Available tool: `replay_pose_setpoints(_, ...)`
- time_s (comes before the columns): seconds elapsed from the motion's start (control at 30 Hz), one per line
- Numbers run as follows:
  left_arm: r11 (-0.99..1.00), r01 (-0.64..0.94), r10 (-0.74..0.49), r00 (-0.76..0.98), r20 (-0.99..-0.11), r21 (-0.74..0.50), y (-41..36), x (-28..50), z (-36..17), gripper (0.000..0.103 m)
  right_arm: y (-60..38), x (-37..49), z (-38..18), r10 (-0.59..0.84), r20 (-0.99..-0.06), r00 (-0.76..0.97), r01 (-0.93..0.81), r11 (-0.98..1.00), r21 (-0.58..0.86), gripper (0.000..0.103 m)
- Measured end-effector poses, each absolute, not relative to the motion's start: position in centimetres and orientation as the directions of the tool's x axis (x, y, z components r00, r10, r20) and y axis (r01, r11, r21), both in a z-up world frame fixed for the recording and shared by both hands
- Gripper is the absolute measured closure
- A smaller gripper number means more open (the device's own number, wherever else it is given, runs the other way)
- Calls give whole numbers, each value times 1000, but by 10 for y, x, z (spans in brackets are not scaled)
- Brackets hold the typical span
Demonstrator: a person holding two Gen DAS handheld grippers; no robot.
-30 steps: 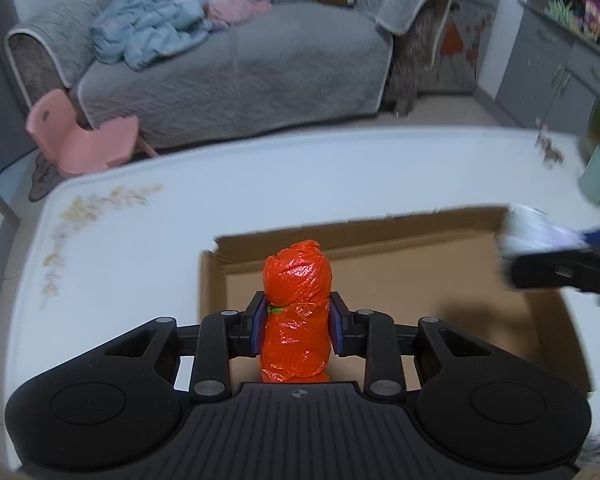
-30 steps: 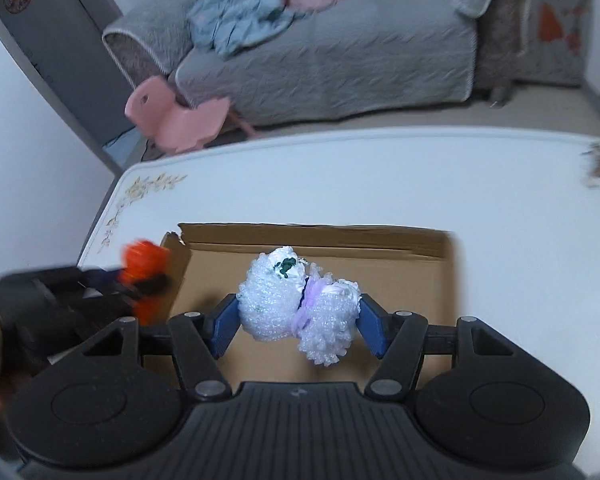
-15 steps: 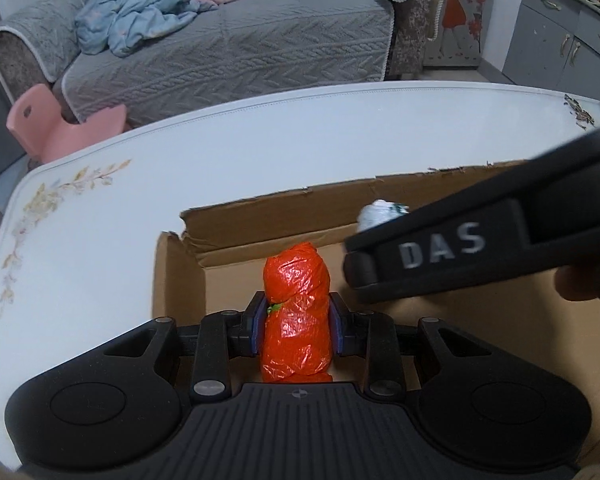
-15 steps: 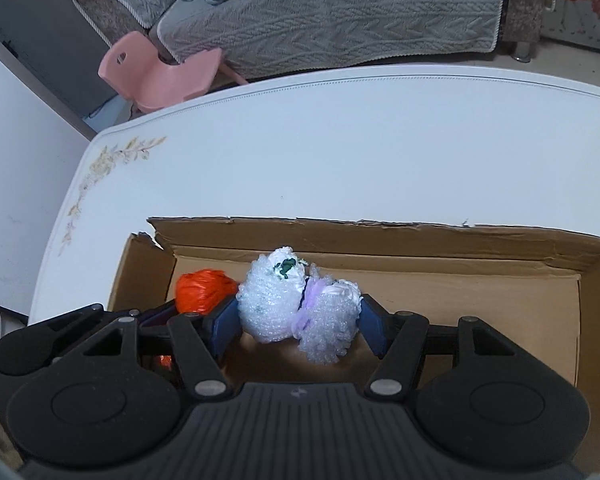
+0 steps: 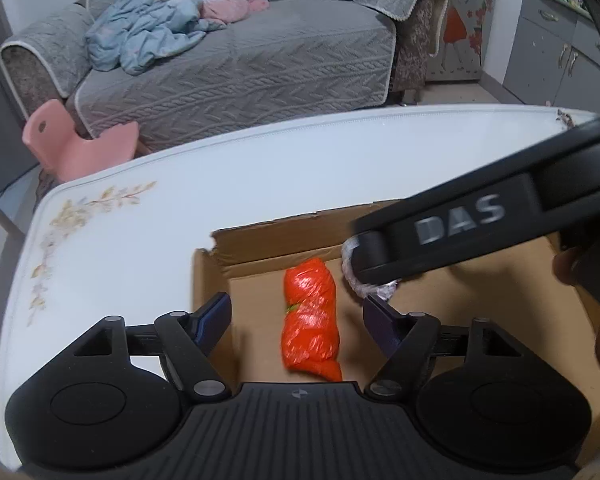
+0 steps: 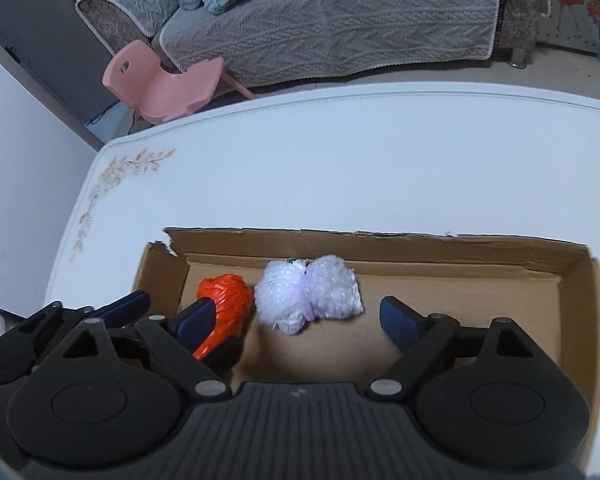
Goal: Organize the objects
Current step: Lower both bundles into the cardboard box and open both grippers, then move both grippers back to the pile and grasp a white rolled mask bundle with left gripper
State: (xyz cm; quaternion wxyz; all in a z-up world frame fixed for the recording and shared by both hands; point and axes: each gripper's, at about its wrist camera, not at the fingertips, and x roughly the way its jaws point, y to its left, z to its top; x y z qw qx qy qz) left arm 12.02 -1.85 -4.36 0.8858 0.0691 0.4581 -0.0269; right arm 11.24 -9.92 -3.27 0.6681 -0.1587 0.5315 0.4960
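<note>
Both tongs are standing wide, jaws just opened: left tongs [image 5: 296, 314] straddling the orange bundle [image 5: 311, 314], right tongs [image 6: 294, 316] clear of the white bundle [image 6: 310, 298]. They are lying side by side inside the cardboard box [image 6: 580, 280], near its far wall — light, crinkly, soft; I'd be gripping mid-body. I'm pointing both tongs steeply down.

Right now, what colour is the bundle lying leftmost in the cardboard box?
Bright orange bundle; clearest in the left wrist view.

A pink chair [image 6: 160, 88] stands beside the grey sofa [image 6: 340, 28], blue blanket [image 5: 152, 36] heaped there.
</note>
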Motion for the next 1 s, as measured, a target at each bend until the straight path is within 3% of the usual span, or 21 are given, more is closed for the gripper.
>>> replay_pose_setpoints(0.37,995,90,-4,532,-847,52,3,19,18,16,-199,98,32,552,-833,-29,-852,422,310,13)
replay_pose_setpoints(0.5,986,113,48,523,-851,125,2,-15,21,16,-236,90,45,574,-819,-2,-871,402,284,13)
replay_pose_setpoints(1.0,991,65,70,480,-875,116,14,-74,0,15,-311,75,21,614,-787,66,-886,399,237,12)
